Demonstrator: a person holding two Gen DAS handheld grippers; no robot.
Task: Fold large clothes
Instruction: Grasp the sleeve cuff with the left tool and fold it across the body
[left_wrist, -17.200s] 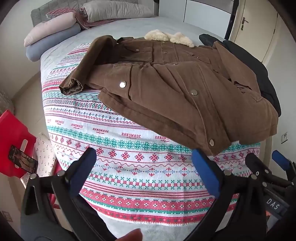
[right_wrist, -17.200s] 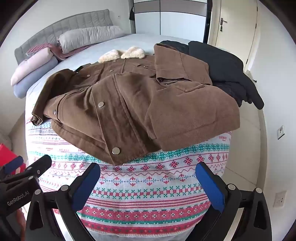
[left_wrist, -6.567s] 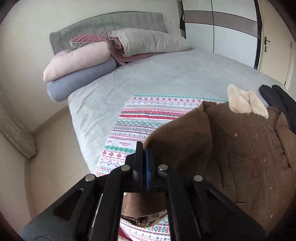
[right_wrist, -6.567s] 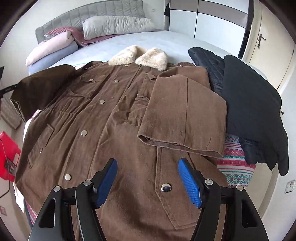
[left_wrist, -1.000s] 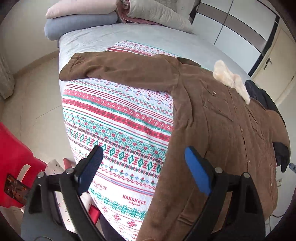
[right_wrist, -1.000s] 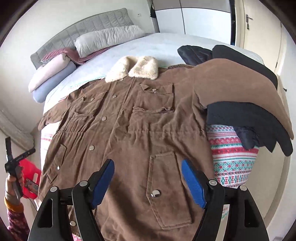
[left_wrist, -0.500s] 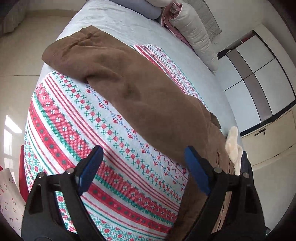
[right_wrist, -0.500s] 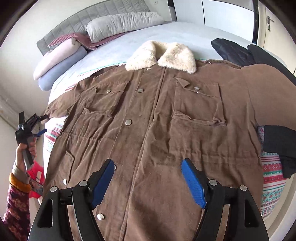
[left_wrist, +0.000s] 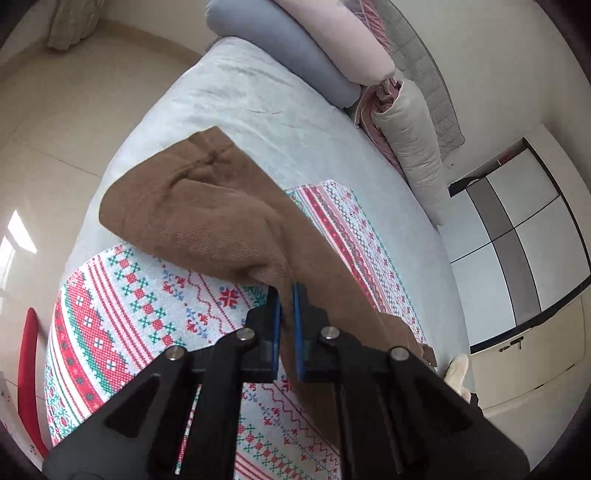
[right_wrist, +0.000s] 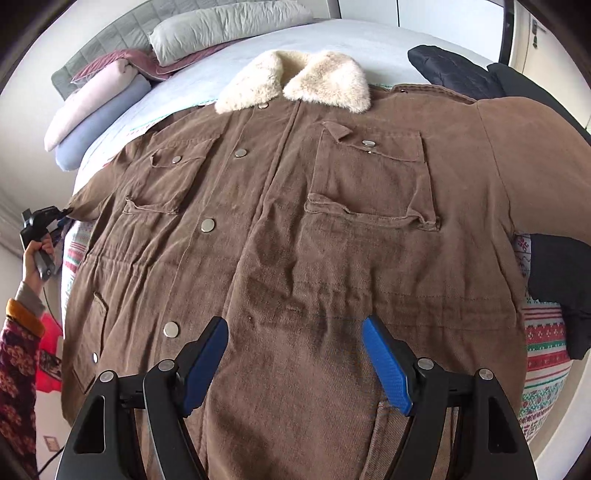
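A brown corduroy jacket (right_wrist: 295, 229) with a cream fleece collar (right_wrist: 295, 83) lies spread open, front up, on the bed. My right gripper (right_wrist: 295, 354) is open and empty just above the jacket's lower front. My left gripper (left_wrist: 287, 295) is shut on the edge of the jacket's left sleeve (left_wrist: 207, 210), which stretches out over the patterned blanket (left_wrist: 129, 317). In the right wrist view the left gripper (right_wrist: 44, 218) shows at the far left, at the sleeve's end. The jacket's other sleeve (right_wrist: 535, 158) lies out to the right.
A black coat (right_wrist: 461, 72) lies on the bed at the right, partly under the brown sleeve. Rolled pink and blue bedding (left_wrist: 314, 48) and pillows (right_wrist: 221, 26) sit at the headboard. Something red (left_wrist: 29, 373) stands by the bed's left side. Wardrobe doors (left_wrist: 517, 240) are beyond.
My left gripper has closed on the sleeve's edge; half a second ago it was open above the sleeve. My right gripper has moved closer over the jacket's front, still open.
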